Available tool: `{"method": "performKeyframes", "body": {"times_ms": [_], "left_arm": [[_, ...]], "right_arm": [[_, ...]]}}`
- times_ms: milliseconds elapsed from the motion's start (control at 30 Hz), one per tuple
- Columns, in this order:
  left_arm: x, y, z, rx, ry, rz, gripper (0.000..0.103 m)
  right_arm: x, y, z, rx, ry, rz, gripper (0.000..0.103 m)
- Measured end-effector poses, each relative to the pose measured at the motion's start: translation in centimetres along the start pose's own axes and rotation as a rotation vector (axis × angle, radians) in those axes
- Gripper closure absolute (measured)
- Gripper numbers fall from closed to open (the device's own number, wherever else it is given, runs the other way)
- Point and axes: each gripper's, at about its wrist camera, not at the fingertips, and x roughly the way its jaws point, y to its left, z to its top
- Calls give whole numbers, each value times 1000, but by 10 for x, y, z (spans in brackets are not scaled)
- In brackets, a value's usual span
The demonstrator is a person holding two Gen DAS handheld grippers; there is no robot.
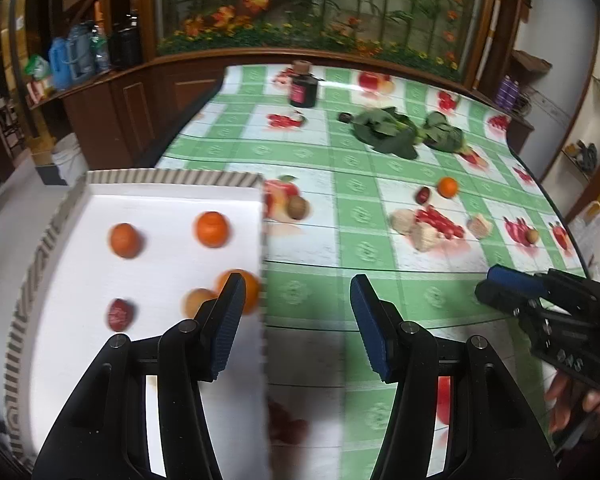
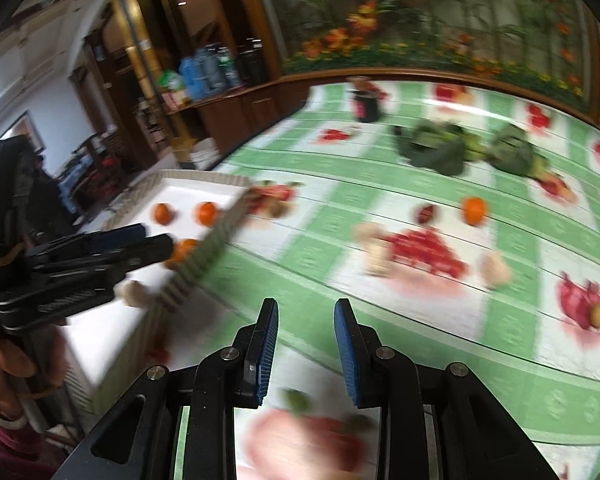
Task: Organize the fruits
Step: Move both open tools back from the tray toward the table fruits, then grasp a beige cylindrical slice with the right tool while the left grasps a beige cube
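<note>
A white tray with a striped rim sits at the table's left edge. It holds three oranges, a pale round fruit and a red date. On the tablecloth an orange lies next to a dark red date; both also show in the right wrist view, the orange and the date. My left gripper is open and empty over the tray's right rim. My right gripper is open and empty above the cloth; it also shows in the left wrist view.
The green checked tablecloth has printed fruit pictures. Leafy greens and a dark jar lie at the far side. A wooden cabinet and flower mural stand behind. The table drops off at left and right.
</note>
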Motion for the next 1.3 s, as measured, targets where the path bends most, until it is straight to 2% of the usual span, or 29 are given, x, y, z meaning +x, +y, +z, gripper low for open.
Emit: {"method": "performKeyframes", "body": {"times_ms": [167,600,933,1133,1233,1300], "left_arm": [[10,-22,1,30,23,-33,48],[57,-81,16,71,121,-134,49],[96,-107,34,69,154,-124,49],[116,-115,40,77,169,-89,49],[121,-112,38,68,169,-111,49],[121,-111,37,67,159,-117,54]], "right_arm": [[-4,-47,-11,87,18,-67,75],[-10,-99,-12,165,16,-109,75],[21,-128,17,125,63,-137,75],[39,-129,26,44,76,-176,75],[43,-129,24,22,73,-164,82],[42,-130,23,26,62,-161,82]]}}
